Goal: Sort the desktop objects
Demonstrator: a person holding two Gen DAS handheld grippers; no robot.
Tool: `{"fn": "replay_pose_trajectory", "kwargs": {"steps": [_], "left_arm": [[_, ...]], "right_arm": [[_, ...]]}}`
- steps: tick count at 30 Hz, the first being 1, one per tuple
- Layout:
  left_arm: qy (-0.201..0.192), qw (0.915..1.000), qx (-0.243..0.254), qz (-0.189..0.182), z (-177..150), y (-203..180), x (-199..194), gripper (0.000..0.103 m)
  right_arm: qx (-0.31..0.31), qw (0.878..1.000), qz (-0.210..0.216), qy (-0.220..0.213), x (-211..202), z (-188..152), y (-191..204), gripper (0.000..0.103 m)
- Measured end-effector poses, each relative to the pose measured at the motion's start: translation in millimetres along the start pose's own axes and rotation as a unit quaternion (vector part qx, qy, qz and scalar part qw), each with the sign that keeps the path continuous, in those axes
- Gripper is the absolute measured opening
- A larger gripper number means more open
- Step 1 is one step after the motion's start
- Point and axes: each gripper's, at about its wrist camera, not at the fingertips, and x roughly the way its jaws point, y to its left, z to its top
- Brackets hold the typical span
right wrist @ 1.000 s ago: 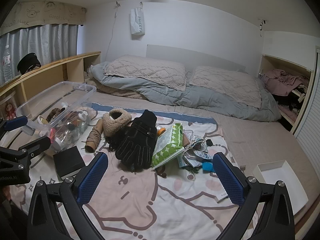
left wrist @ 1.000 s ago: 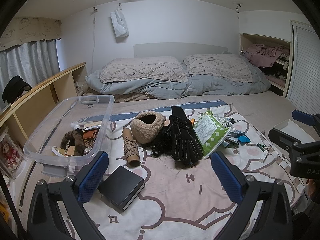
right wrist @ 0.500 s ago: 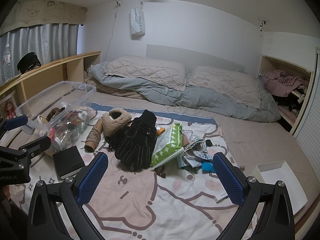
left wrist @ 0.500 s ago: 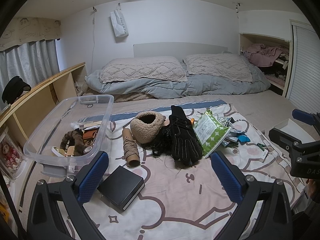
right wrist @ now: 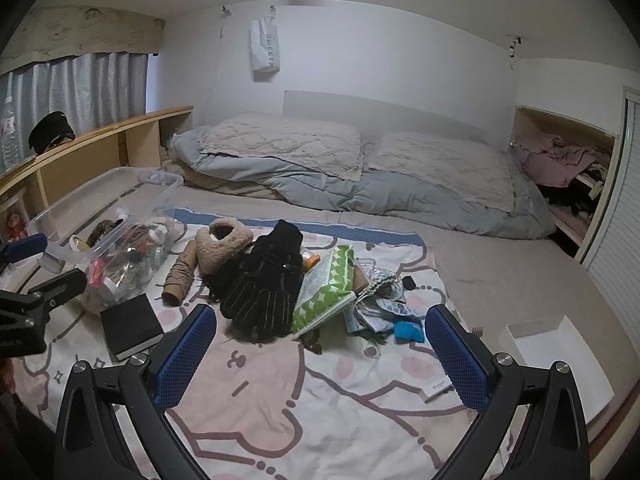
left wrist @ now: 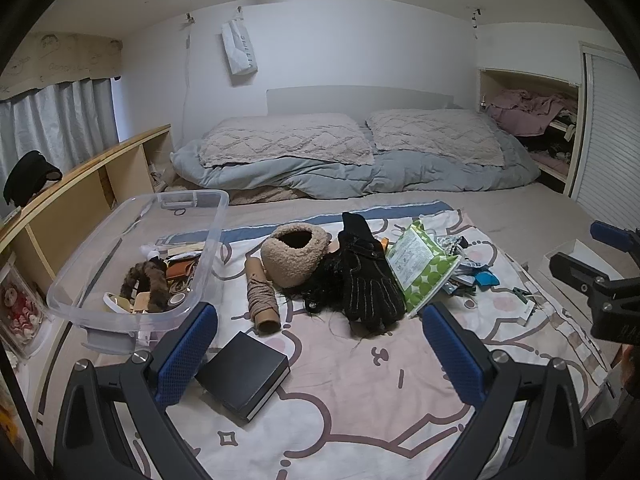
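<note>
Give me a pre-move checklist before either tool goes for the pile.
1. Left tool open and empty: ok.
2. Right tool open and empty: ok.
3. Clear bin open-topped, space left at its far end: ok.
4. White tray empty: ok.
5. Black box lies alone, free to grasp: ok.
6. Black glove separate from the dark tangle under it and the green pack beside it: cannot tell.
</note>
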Motion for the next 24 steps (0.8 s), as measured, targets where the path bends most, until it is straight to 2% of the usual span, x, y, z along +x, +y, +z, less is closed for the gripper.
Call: {"fn": "replay_pose_trajectory", "kwargs": {"steps": [10,24], "left_arm": [[-0.015,0.9997,0.000,-0.017,2.4,10.6,-10.2,0.103],[-0.020,0.9995,-0.020,-0.017,2.6,35.9,-16.6,0.103]], "right_arm": [[0.021,1.000,-0.010,-0.003,-5.9,-3.4,-21.0,0.103],[0.058,0.998,-0.027,-0.016,-16.6,-9.7,-57.1,0.103]]}}
